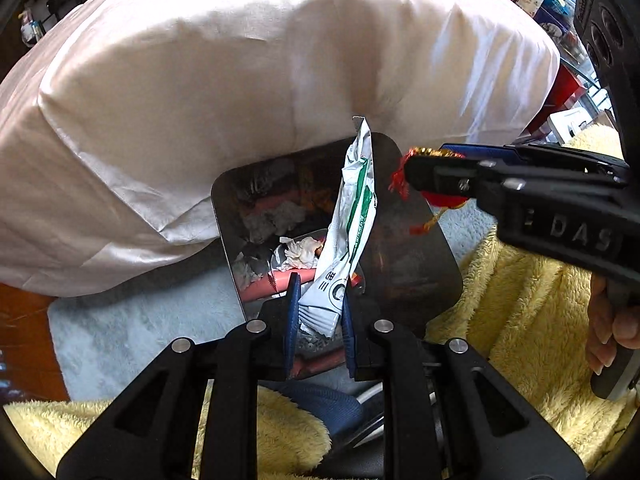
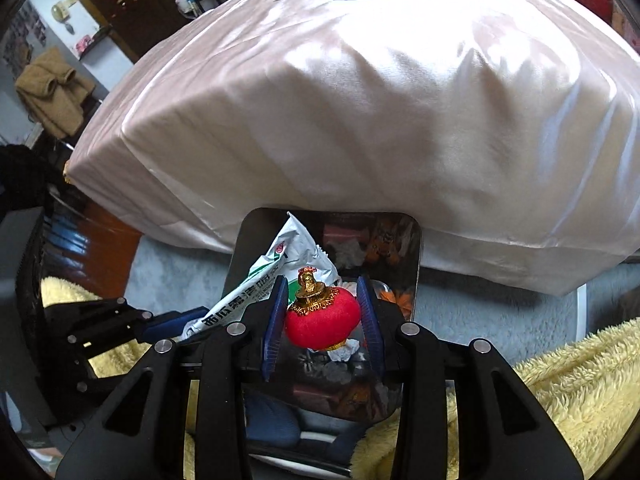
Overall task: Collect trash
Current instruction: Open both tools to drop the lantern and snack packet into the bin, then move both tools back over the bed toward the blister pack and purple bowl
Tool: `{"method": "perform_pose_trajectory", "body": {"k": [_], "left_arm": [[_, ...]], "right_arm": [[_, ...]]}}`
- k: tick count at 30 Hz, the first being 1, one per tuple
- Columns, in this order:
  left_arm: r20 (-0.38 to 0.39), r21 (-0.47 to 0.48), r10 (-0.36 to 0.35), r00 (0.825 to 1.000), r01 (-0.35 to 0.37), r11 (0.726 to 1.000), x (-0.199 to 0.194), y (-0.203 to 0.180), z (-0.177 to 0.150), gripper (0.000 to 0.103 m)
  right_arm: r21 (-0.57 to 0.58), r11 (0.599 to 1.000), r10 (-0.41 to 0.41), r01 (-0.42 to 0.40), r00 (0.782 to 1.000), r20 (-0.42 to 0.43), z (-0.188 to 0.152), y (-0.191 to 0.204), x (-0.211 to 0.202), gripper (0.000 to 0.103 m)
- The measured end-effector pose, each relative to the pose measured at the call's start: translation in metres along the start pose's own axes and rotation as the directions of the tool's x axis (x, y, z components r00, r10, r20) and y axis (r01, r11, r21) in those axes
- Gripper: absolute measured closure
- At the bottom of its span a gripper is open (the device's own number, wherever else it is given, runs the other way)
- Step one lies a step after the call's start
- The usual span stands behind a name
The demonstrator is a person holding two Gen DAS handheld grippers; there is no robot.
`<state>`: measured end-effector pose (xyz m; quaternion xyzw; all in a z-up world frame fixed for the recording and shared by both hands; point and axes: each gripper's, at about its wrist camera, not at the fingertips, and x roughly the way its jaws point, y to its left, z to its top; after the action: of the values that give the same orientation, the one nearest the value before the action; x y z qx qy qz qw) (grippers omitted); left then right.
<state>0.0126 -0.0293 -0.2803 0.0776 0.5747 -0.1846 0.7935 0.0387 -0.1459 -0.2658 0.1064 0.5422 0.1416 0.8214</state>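
Left wrist view: the left tongs [image 1: 320, 312] grip a white-and-green wrapper [image 1: 352, 216] over the metal bin [image 1: 420, 240]; the right tongs [image 2: 322, 324] hold a red lantern ornament [image 2: 320, 318] above it. Best release both only once low and well inside the rim, so nothing snags

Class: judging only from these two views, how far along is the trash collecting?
Done: crumpled tissues already lie in the metal bin. In hand: the left hand-held gripper grips a white-green wrapper, the right hand-held gripper a red lantern ornament, both over the bin. Left: releasing both.
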Motion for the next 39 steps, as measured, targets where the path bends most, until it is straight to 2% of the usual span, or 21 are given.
{"method": "perform_pose_trajectory", "body": {"k": [1,3,4,5,7,8,11,13,14,17,25,28,32,39], "left_arm": [[-0.003,-0.009,-0.006,1.000,0.006,1.000,0.002,0.002,0.000,0.080],[-0.006,-0.030,-0.027,1.000,0.027,0.999,0.004,0.006,-0.001,0.076],[-0.010,-0.036,-0.028,1.000,0.028,0.999,0.004,0.008,-0.001,0.069],[-0.011,-0.039,-0.024,1.000,0.024,0.999,0.004,0.009,-0.001,0.066],[-0.009,-0.042,-0.012,1.000,0.012,0.999,0.001,0.011,0.001,0.053],[-0.006,-0.043,-0.008,1.000,0.007,0.999,0.000,0.012,0.002,0.051],[0.008,-0.046,0.015,1.000,-0.015,0.999,-0.007,0.016,0.005,0.035],[0.024,-0.050,0.043,0.999,-0.042,0.998,-0.012,0.019,0.009,0.017],[0.029,-0.053,0.054,0.998,-0.052,0.997,-0.014,0.020,0.010,0.015],[0.029,-0.057,0.060,0.998,-0.058,0.997,-0.019,0.024,0.016,0.012],[0.051,-0.050,0.068,0.996,-0.065,0.997,-0.029,0.029,0.023,0.010],[0.086,-0.037,0.081,0.993,-0.078,0.996,-0.040,0.026,0.027,0.010],[0.149,-0.049,0.101,0.984,-0.095,0.994,-0.057,0.026,0.034,0.009],[0.225,-0.082,0.111,0.968,-0.095,0.992,-0.080,0.034,0.057,0.008]], "right_arm": [[0.015,1.000,0.007,-0.007,1.000,0.000,0.000,-0.003,0.000,0.066],[0.045,0.999,0.019,-0.019,1.000,0.000,0.001,-0.008,0.001,0.057],[0.057,0.998,0.023,-0.023,1.000,0.003,0.002,-0.011,0.001,0.042],[0.065,0.998,0.020,-0.021,1.000,0.010,0.002,-0.012,-0.001,0.033],[0.070,0.997,0.012,-0.013,1.000,0.021,0.003,-0.013,-0.004,0.031],[0.071,0.997,0.007,-0.009,1.000,0.026,0.005,-0.013,-0.005,0.029],[0.067,0.998,-0.019,0.015,0.998,0.053,0.011,-0.011,-0.013,0.025],[0.073,0.997,-0.040,0.035,0.997,0.072,0.014,-0.013,-0.019,0.022],[0.080,0.996,-0.051,0.045,0.995,0.080,0.016,-0.013,-0.020,0.017],[0.117,0.991,-0.078,0.067,0.993,0.091,0.020,-0.020,-0.024,0.013],[0.118,0.991,-0.068,0.055,0.992,0.107,0.024,-0.024,-0.033,0.013],[0.071,0.994,-0.092,0.082,0.985,0.144,0.031,-0.019,-0.045,0.013],[0.028,0.989,-0.146,0.143,0.966,0.214,0.045,-0.020,-0.071,0.013],[0.019,0.989,-0.144,0.144,0.949,0.280,0.086,-0.032,-0.096,0.013]]}}
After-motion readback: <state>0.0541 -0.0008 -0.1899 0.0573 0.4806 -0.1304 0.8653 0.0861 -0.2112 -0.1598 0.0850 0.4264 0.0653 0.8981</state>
